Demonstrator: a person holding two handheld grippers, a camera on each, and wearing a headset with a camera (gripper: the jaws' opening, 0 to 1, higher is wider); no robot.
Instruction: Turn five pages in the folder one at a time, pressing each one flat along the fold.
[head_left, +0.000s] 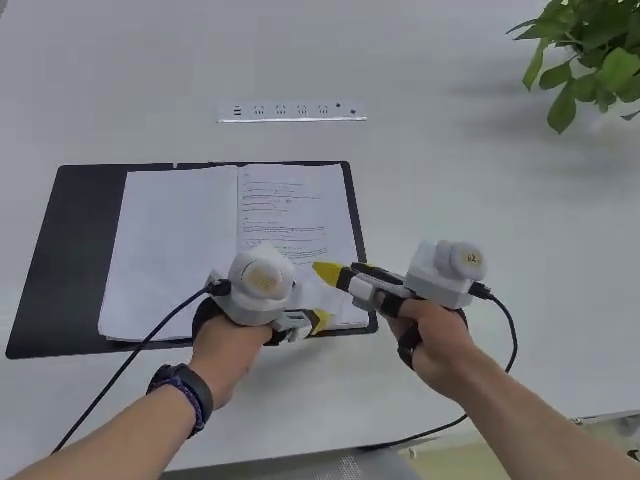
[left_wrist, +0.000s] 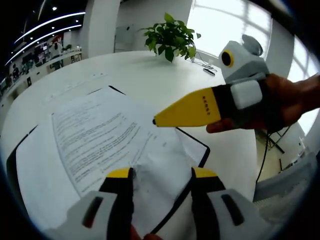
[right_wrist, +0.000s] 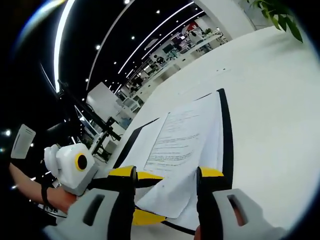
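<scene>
Partly hiding one corner of the page (head_left: 290, 215), left gripper (left_wrist: 162, 173) and right gripper (right_wrist: 166, 172) fingers both gape, holding nothing.

Left gripper (left_wrist: 162, 175): yellow-tipped jaws apart over the near edge of a printed page (left_wrist: 100, 135).
Right gripper (left_wrist: 167, 116): at right, yellow tip above the page.
Folder (left_wrist: 199, 146): black, open on a white table (left_wrist: 150, 80).
Plant (left_wrist: 170, 36): behind.

Open-plan office, white table (head_left: 480, 190), power strip (head_left: 292, 111), potted plant (head_left: 590, 45), ceiling strip lights (left_wrist: 50, 22)
</scene>
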